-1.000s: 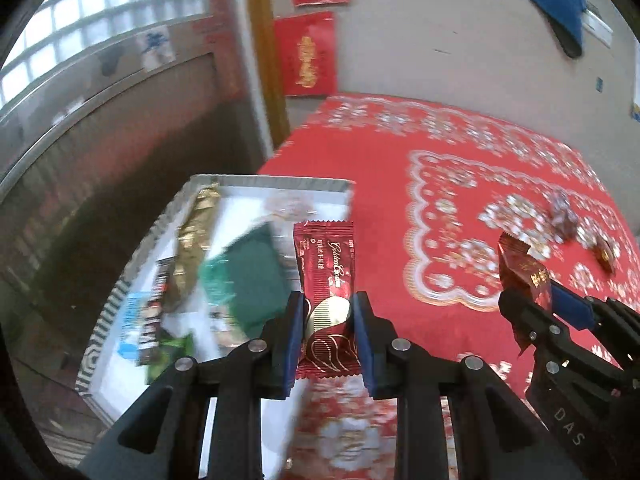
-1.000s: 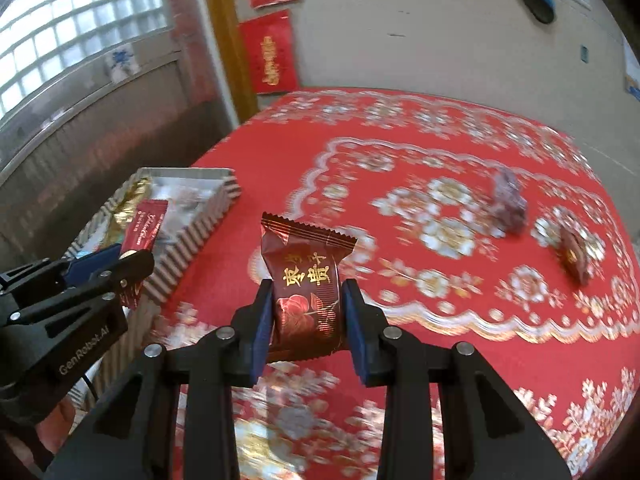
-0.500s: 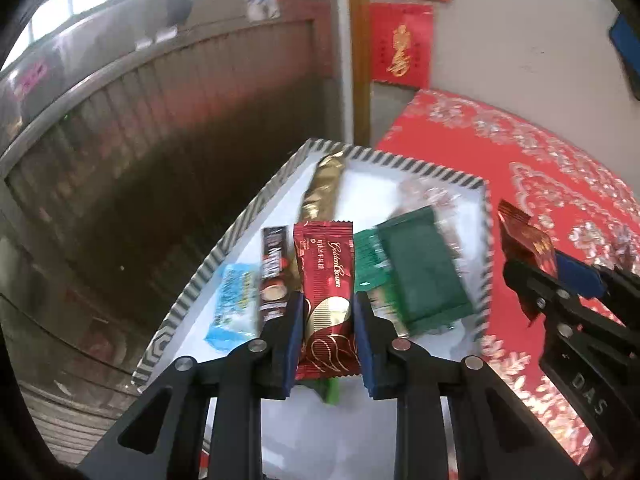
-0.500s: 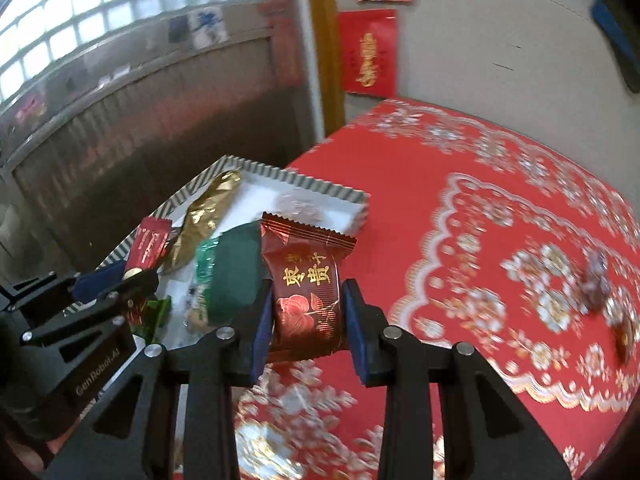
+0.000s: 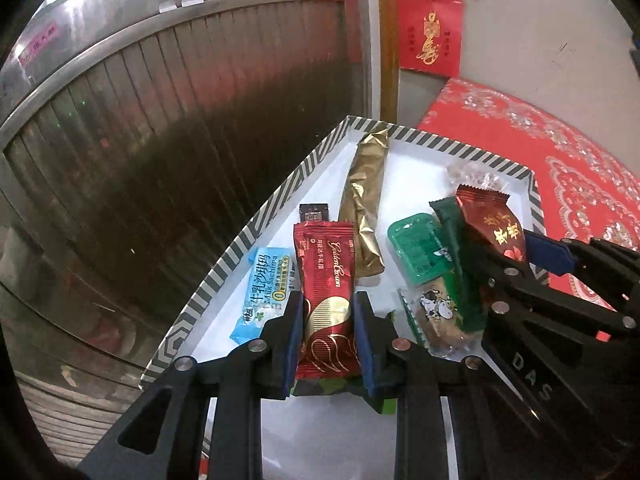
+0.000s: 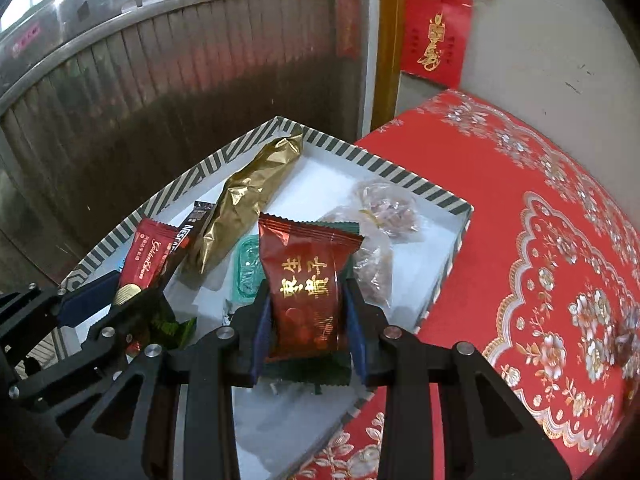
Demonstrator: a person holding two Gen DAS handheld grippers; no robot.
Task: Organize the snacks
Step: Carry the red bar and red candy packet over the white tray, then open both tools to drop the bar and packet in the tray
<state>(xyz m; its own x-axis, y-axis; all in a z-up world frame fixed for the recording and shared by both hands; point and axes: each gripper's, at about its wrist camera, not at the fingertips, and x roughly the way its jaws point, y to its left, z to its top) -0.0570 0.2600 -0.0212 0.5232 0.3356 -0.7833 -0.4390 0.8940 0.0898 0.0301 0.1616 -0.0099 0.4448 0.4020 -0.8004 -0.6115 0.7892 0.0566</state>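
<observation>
My left gripper [image 5: 327, 312] is shut on a long red wafer bar [image 5: 325, 280] and hangs over the near left part of a white box with a striped rim [image 5: 256, 232]. My right gripper [image 6: 306, 312] is shut on a dark red snack pouch with gold characters [image 6: 306, 280], held above the box's middle. In the left wrist view the right gripper [image 5: 516, 256] and its pouch [image 5: 490, 220] show at the right. The left gripper [image 6: 116, 300] with its bar [image 6: 146, 256] appears at the left of the right wrist view.
Inside the box lie a gold foil bar [image 5: 366, 200], a green case [image 5: 418, 252], a light blue milk snack [image 5: 266, 288], a dark green pack [image 5: 452, 240] and clear-wrapped sweets [image 6: 384, 208]. The red patterned tablecloth [image 6: 540, 240] spreads to the right. A metal shutter wall [image 5: 160, 120] stands close behind.
Both grippers have swung left from over the red cloth to above the box, each keeping its snack. The box and shutter now fill both views.
</observation>
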